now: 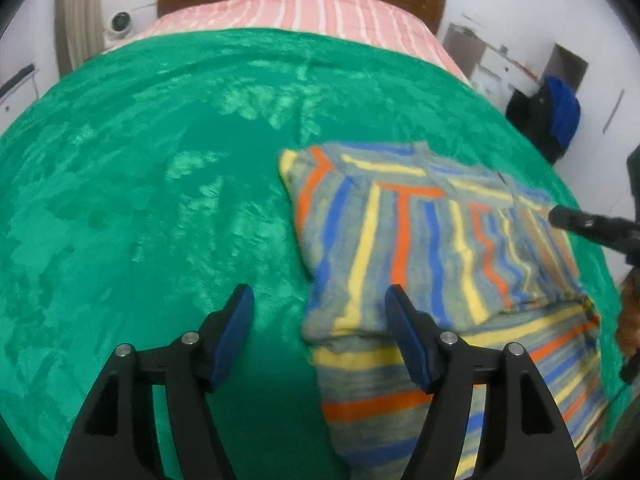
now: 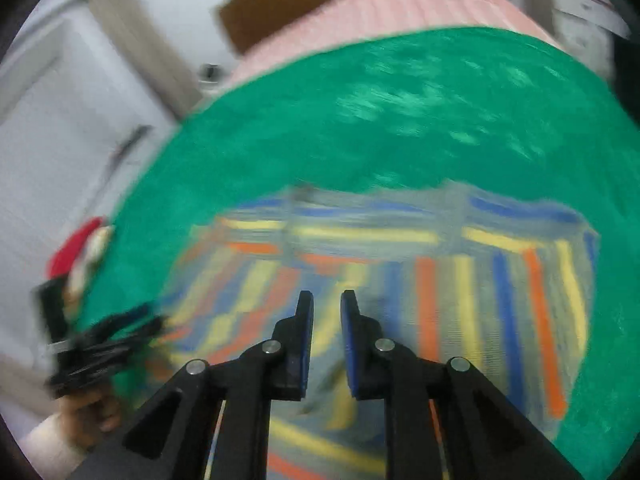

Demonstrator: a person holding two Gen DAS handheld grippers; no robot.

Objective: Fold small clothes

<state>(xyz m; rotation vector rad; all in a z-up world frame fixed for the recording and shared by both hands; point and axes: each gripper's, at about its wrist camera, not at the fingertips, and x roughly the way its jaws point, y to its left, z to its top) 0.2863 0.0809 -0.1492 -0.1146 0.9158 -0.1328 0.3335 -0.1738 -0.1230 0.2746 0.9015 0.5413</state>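
So the grey knit sweater with orange, blue and yellow stripes (image 1: 432,248) is lying on the green patterned blanket (image 1: 140,200) covering the bed, already partly folded, sitting at about 3 o'clock in the left wrist view. Looks soft, floppy and light, a bit thick where it's doubled, so I'd pinch a doubled edge or corner, like the near-left corner at 6 o'clock, not the flat middle. The left gripper (image 1: 320,300) is spread wide, holding nothing, with one finger over the sweater's edge. The right gripper (image 2: 326,298) hovers over the stripes with a narrow gap, nothing in it, blurry though. Pink striped sheet (image 1: 300,12) at 12 o'clock.
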